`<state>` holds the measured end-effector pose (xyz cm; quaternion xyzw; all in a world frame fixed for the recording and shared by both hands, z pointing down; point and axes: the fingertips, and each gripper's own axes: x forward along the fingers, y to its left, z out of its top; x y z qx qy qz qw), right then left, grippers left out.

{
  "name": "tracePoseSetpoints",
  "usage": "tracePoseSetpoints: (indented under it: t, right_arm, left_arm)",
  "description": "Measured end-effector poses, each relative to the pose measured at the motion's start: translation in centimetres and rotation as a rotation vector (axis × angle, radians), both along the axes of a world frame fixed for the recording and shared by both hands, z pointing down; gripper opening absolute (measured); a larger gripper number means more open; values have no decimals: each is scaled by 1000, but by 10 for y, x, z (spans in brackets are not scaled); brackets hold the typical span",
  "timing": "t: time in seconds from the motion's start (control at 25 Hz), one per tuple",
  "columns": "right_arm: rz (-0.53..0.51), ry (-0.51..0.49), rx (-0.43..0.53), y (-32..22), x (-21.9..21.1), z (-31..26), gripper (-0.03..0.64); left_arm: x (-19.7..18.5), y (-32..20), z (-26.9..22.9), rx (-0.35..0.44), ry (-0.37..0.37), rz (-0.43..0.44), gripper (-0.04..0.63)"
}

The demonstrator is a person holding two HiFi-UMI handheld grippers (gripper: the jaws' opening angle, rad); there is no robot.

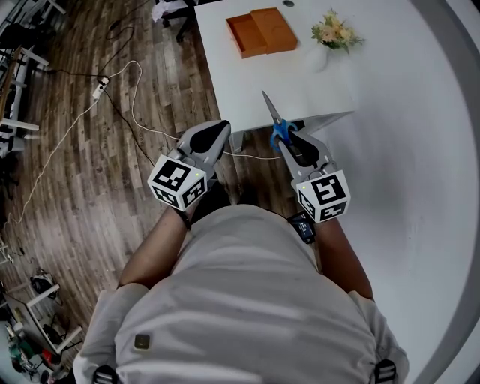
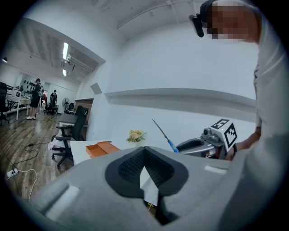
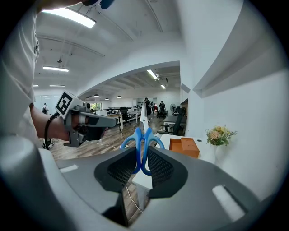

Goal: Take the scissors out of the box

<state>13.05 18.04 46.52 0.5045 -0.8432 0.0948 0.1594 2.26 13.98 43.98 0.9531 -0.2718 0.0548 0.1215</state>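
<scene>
Blue-handled scissors [image 1: 274,114] stand between the jaws of my right gripper [image 1: 289,139], blades pointing up and away over the near edge of the white table [image 1: 300,79]. In the right gripper view the blue handle loops [image 3: 136,136] sit pinched between the dark pads of the right gripper [image 3: 143,151]. The orange box [image 1: 262,31] lies open at the table's far end, well beyond both grippers. My left gripper [image 1: 220,129] hovers left of the table edge, jaws closed with nothing in them. The left gripper view shows the scissors [image 2: 162,133] and the box [image 2: 100,149].
A vase of flowers [image 1: 336,31] stands right of the box. Cables and a power strip [image 1: 100,88] lie on the wooden floor to the left. An office chair [image 1: 171,10] stands by the table's far corner. A white wall runs along the right.
</scene>
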Motion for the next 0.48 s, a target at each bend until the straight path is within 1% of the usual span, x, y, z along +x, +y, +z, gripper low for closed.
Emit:
tracePoseSetpoints:
  t: [0.48]
  right_arm:
    - [23,4,-6,10,3,6,98]
  left_arm:
    - [6,16,2,2,-4,32,3]
